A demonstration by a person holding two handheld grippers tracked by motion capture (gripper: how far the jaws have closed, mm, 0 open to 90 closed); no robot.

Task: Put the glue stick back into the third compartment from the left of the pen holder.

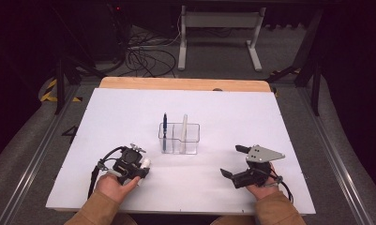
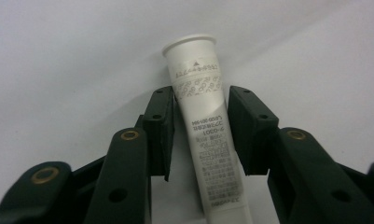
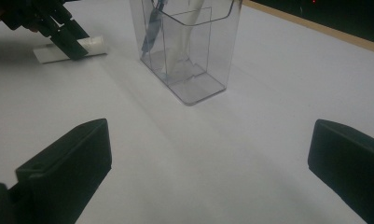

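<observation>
A white tube (image 2: pixel 208 140) with printed text lies flat on the white table top, cap end pointing away. My left gripper (image 2: pixel 201 93) straddles it, open: the left pad (image 2: pixel 163 121) sits at the tube's side and a thin gap shows at the right pad. In the high view this gripper (image 1: pixel 143 168) is at the near left over the tube (image 1: pixel 146 162). My right gripper (image 1: pixel 230 161) rests at the near right, open wide with nothing between its jaws (image 3: pixel 210 135). The right gripper view also shows the tube (image 3: pixel 89 44) under the left gripper (image 3: pixel 65 39).
A clear two-compartment holder (image 1: pixel 190 133) stands mid-table with a blue pen (image 1: pixel 165 126) in its left part and a white stick-like item (image 1: pixel 184 129) in its right. The holder (image 3: pixel 212 46) is ahead of my right gripper. A wooden edge (image 1: pixel 176 83) borders the far side.
</observation>
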